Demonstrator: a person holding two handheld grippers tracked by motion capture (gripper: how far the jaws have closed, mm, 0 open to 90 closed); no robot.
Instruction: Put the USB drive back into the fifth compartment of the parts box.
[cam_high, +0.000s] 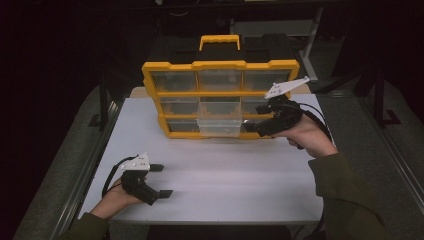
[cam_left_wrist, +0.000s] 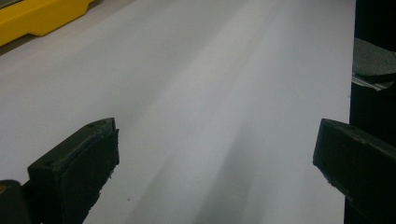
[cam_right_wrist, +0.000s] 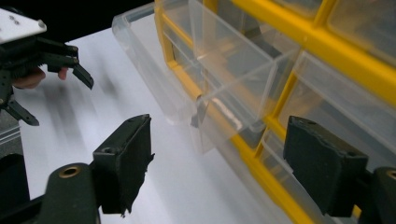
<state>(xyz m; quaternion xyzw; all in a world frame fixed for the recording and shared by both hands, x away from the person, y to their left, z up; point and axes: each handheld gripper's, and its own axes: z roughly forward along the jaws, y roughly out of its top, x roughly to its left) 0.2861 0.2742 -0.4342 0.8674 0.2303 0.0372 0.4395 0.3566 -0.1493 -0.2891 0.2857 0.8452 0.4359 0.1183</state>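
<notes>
Item: clear plastic drawer (cam_high: 218, 127), pulled half out of the yellow organiser (cam_high: 220, 65) at the bench (cam_high: 210, 185) rear — likely light, thin-walled, slippery; grip the front lip. Right claw (cam_high: 259, 117) open, empty, beside it; left claw (cam_high: 161, 181) wide open, empty.

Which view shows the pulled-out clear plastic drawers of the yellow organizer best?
The right gripper view: the clear plastic drawers stand close up, slid out of the yellow organizer over the white table. The high view shows a drawer small, sticking out at the cabinet's bottom middle. The left gripper view catches a yellow corner.
</notes>
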